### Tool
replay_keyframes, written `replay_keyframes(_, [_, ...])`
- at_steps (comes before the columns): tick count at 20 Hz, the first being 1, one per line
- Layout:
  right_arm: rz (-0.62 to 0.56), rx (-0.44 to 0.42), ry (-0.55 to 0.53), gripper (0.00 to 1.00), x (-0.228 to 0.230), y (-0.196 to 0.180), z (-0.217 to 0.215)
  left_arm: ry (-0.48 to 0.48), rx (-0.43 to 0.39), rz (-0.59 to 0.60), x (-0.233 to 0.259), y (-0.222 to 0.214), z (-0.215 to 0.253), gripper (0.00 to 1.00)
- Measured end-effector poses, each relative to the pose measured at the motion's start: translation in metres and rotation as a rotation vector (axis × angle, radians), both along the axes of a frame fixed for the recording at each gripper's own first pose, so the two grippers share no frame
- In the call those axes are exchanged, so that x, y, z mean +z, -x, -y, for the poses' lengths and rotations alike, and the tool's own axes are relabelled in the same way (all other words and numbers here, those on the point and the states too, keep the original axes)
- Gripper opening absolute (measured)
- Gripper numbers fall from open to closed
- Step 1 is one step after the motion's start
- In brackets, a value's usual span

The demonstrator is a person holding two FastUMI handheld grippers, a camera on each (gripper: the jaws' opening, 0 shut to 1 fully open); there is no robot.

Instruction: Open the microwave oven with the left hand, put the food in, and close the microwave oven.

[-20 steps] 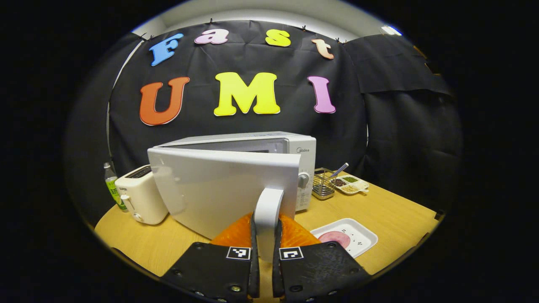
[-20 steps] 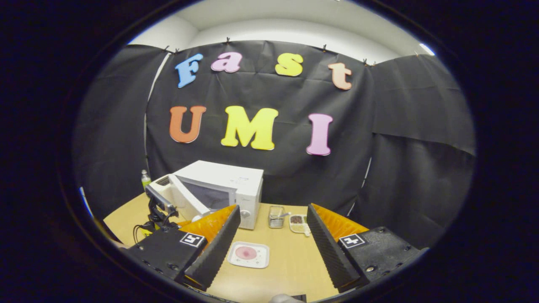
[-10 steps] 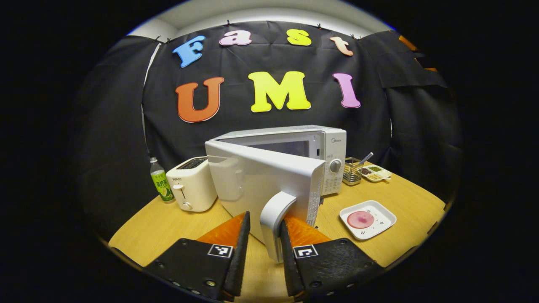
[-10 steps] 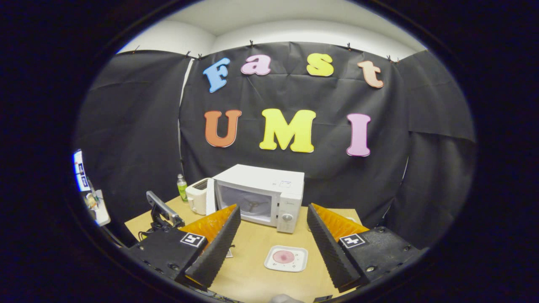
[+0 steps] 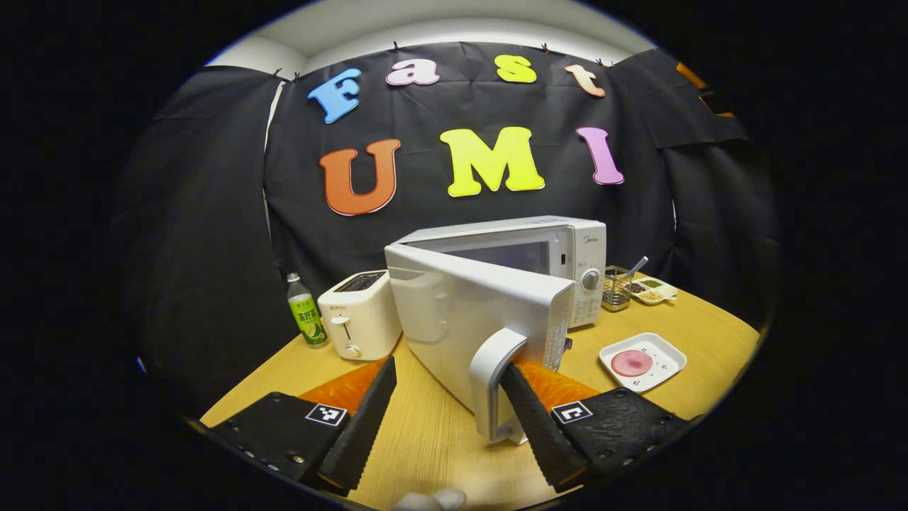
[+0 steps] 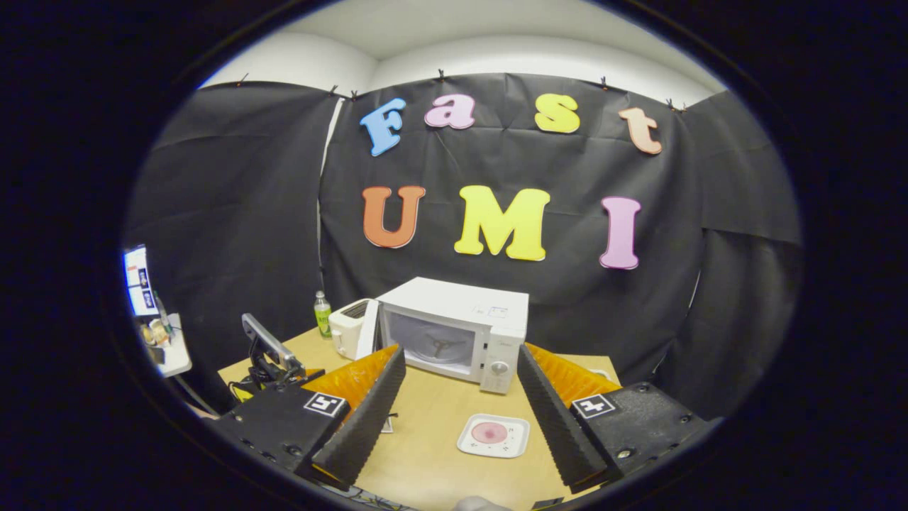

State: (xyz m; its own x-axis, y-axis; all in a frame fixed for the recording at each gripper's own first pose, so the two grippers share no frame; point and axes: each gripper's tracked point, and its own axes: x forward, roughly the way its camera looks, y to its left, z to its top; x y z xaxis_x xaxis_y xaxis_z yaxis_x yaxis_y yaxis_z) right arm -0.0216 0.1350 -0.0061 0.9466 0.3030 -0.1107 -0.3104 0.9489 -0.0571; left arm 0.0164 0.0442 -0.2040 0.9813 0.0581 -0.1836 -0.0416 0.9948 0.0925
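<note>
Door-opening step all but finished: microwave oven at the far middle of the table, door swung wide, left gripper spread open around the door handle, one finger touching it, gripping nothing. Food on a white tray near and right of the oven (untouched), between the open, empty fingers of the right gripper. Next, likely: right gripper down to the tray.

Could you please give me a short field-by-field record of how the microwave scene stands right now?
microwave: on the table, door swung open
door handle: between the left tool's spread fingers, one finger beside it
right tool: open, holding nothing
food: pink slice on white plate, on the table before the microwave
cavity: no food inside
beside microwave: toaster, green bottle
</note>
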Motion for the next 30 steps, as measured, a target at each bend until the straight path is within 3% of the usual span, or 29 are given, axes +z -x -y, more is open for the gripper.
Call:
replay_keyframes(4, [-0.011, 0.007, -0.005, 1.00, -0.005, 0.000, -0.006, -0.011, 0.027, -0.011, -0.002, 0.015, -0.027, 0.89])
replay_keyframes(5, [-0.013, 0.008, -0.006, 1.00, -0.006, 0.000, -0.007, -0.010, 0.034, -0.014, -0.003, 0.019, -0.035, 0.85])
replay_keyframes(6, [-0.014, 0.006, -0.009, 1.00, -0.008, 0.000, -0.008, -0.008, 0.047, -0.016, -0.003, 0.022, -0.042, 0.91])
replay_keyframes(7, [-0.018, 0.006, -0.014, 1.00, -0.010, -0.001, -0.009, 0.003, 0.061, -0.016, -0.003, 0.026, -0.052, 0.91])
replay_keyframes(13, [-0.065, -0.001, -0.022, 1.00, -0.043, -0.011, -0.010, 0.040, 0.192, -0.054, -0.012, 0.054, -0.111, 0.93])
replay_keyframes(16, [-0.112, -0.032, -0.038, 1.00, -0.070, -0.022, 0.007, 0.002, 0.245, -0.040, -0.004, 0.067, -0.136, 0.93])
replay_keyframes(22, [-0.263, -0.105, -0.014, 1.00, -0.156, -0.065, 0.064, -0.057, 0.318, -0.033, 0.014, 0.093, -0.150, 0.93])
replay_keyframes(28, [-0.571, -0.113, -0.064, 0.94, -0.270, -0.113, 0.105, -0.056, 0.330, 0.026, 0.056, 0.114, -0.111, 0.93])
replay_keyframes(30, [-0.670, -0.111, -0.097, 0.92, -0.301, -0.121, 0.109, -0.041, 0.301, 0.056, 0.077, 0.114, -0.083, 0.93])
